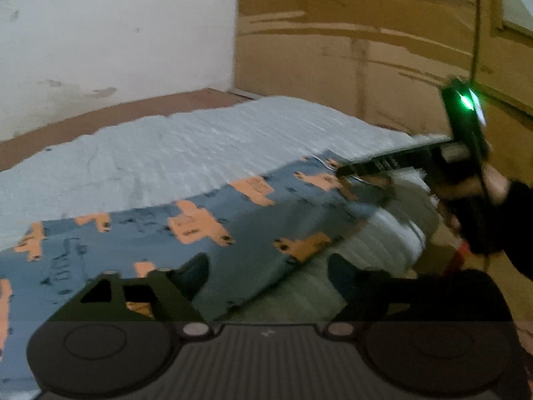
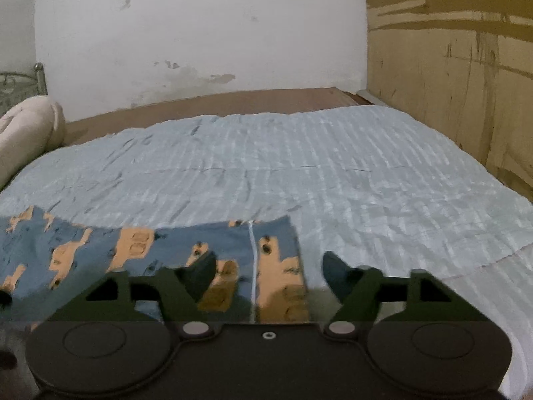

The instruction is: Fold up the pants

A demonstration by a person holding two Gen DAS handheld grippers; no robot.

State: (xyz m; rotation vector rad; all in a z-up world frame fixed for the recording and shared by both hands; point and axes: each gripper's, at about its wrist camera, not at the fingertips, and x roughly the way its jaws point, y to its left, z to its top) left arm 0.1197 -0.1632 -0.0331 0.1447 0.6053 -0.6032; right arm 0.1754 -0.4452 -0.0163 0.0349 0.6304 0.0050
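Note:
The pants (image 1: 206, 230), blue with orange figures, lie flat along the near edge of the bed. My left gripper (image 1: 268, 266) stands open over their near side, with cloth under the left finger (image 1: 196, 266) and nothing pressed between the pads. In the right wrist view the pants (image 2: 160, 250) end at a white seam. There my right gripper (image 2: 269, 265) is open just above that end and grips nothing. The left wrist view also shows the right gripper (image 1: 363, 168), held by a hand (image 1: 493, 183) in a black sleeve, with its fingers over the far corner of the pants.
A light blue striped cover (image 2: 316, 166) spreads over the bed, with a brown edge (image 2: 233, 98) at the back. A cream pillow (image 2: 26, 133) and a metal bed frame (image 2: 20, 83) are at the left. A cardboard wall (image 2: 449, 66) closes the right side.

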